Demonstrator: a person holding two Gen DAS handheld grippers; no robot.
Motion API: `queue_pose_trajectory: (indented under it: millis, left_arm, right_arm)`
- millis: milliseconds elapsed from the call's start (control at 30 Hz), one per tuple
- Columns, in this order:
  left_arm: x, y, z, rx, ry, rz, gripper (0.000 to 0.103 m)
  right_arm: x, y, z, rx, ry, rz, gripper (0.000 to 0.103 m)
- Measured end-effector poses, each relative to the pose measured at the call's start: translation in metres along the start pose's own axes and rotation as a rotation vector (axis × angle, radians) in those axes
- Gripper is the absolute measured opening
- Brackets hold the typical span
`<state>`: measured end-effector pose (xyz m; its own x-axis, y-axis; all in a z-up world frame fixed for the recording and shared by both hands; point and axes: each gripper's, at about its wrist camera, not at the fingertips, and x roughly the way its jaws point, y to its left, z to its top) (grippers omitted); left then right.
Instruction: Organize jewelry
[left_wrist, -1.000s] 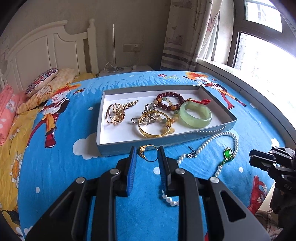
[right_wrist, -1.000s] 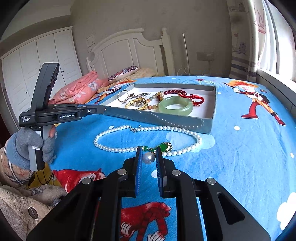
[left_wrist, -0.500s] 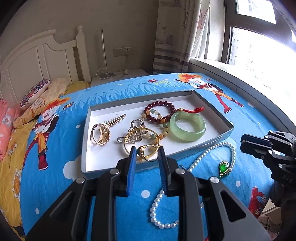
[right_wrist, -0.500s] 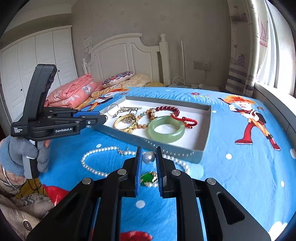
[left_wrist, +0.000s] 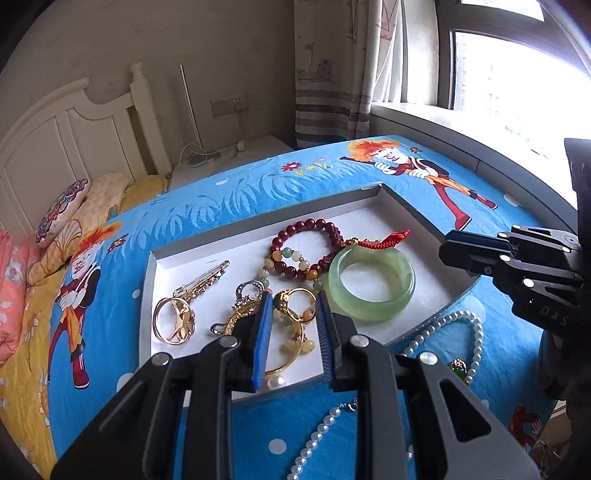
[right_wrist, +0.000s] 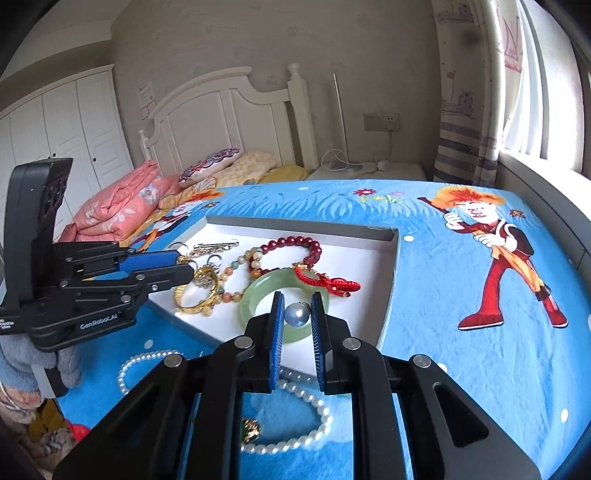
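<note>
My left gripper (left_wrist: 293, 302) is shut on a gold ring (left_wrist: 283, 298) and holds it over the near part of the grey tray (left_wrist: 147, 295), above a gold bangle (left_wrist: 295, 354). My right gripper (right_wrist: 297, 304) is shut on a single pearl (right_wrist: 296, 315), above the green jade bangle (right_wrist: 258, 295) at the tray's near edge. The tray also holds a red bead bracelet (left_wrist: 306, 243) and a gold clip (left_wrist: 177, 321). A pearl necklace (right_wrist: 295, 387) with a green pendant (right_wrist: 251, 428) lies on the blue bedspread in front of the tray.
The tray sits in the middle of a blue cartoon bedspread (right_wrist: 461, 350). Pillows (right_wrist: 210, 170) and a pink quilt (right_wrist: 118, 206) lie by the white headboard (right_wrist: 221, 110). A window sill (left_wrist: 461, 122) runs along the right. A gloved hand (right_wrist: 22, 354) holds the left gripper.
Both grippers have moved forward from over the bedspread to over the tray, the left carrying the gold ring and the right carrying the pearl. The necklace now lies behind the fingertips.
</note>
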<state>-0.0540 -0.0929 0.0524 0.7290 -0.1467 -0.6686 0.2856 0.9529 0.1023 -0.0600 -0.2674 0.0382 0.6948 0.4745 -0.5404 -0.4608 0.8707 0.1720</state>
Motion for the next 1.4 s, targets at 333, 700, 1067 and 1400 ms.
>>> queue_pose_trajectory:
  millis: [333, 700, 1067, 1400]
  left_arm:
    - [0.023, 0.001, 0.011, 0.007, 0.023, 0.032, 0.023]
    - [0.026, 0.014, 0.002, -0.023, 0.025, 0.082, 0.067]
    - [0.002, 0.017, -0.019, -0.026, 0.007, 0.085, 0.075]
    - [-0.033, 0.007, -0.049, -0.006, -0.010, 0.070, 0.081]
  right_arm:
    - [0.021, -0.010, 0.012, 0.025, 0.024, -0.025, 0.015]
    - [0.006, -0.019, 0.005, 0.070, -0.020, -0.029, 0.056]
    - [-0.031, -0.024, -0.022, 0.115, -0.029, -0.007, 0.056]
    - [-0.045, -0.024, -0.039, 0.129, -0.026, -0.023, 0.056]
